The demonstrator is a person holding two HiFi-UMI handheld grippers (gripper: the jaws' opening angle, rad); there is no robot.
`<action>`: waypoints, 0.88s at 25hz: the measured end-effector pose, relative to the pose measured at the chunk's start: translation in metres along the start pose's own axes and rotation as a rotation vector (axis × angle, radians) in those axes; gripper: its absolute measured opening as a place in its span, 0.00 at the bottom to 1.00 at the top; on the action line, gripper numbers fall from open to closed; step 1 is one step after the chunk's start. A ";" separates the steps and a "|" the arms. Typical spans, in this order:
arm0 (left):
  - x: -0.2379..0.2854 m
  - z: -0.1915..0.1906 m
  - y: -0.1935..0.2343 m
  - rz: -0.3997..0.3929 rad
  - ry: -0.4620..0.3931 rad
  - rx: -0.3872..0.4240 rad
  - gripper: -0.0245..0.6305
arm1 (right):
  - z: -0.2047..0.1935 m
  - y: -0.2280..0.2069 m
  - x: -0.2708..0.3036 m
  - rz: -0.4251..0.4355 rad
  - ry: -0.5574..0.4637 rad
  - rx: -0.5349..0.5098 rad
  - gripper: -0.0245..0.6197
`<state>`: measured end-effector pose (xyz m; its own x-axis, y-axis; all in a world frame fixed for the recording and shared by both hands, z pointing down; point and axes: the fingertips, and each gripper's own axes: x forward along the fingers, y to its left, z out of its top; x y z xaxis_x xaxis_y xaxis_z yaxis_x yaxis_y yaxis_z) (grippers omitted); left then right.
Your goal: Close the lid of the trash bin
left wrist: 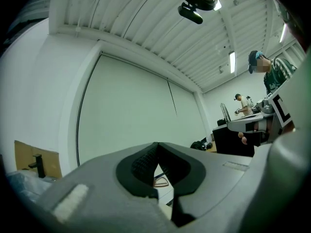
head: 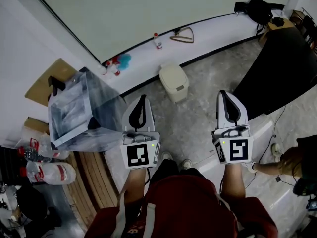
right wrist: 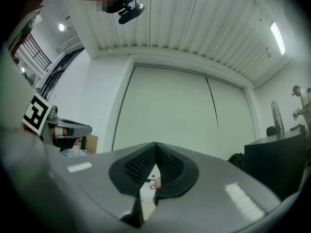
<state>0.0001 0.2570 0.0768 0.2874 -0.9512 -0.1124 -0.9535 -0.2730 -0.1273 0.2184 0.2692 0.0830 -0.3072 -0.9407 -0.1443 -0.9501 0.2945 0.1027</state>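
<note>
Head view suggests the approach step is in hand. On the grey floor (head: 213, 78) the beige trash bin (head: 173, 82) stands ahead, between both grippers and apart from them. The left gripper (head: 143, 99) and right gripper (head: 224, 94) have jaws pressed together, empty. Next comes lowering one onto the lid, whose position is unclear.

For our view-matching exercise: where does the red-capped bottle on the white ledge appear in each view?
Head view: the bottle stands on the white ledge, upper centre, left of the hanger.
Left gripper view: not in it.
Right gripper view: the bottle, tiny, low centre, in the gap under the shut jaws of the right gripper.
Shared landmark: the pale wall panel.
</note>
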 end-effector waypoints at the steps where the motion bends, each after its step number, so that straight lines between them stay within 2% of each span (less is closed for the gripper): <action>1: 0.005 -0.003 0.002 0.002 0.001 -0.003 0.04 | -0.003 0.000 0.006 0.004 0.003 -0.001 0.04; 9: 0.053 -0.033 0.034 0.007 -0.001 -0.018 0.04 | -0.022 0.004 0.066 0.012 0.010 -0.027 0.04; 22: 0.168 -0.069 0.147 0.020 -0.005 -0.056 0.04 | -0.042 0.038 0.227 0.033 0.050 -0.085 0.04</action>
<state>-0.0982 0.0467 0.1069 0.2683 -0.9559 -0.1191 -0.9627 -0.2614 -0.0699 0.1149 0.0596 0.0959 -0.3332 -0.9386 -0.0899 -0.9308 0.3122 0.1903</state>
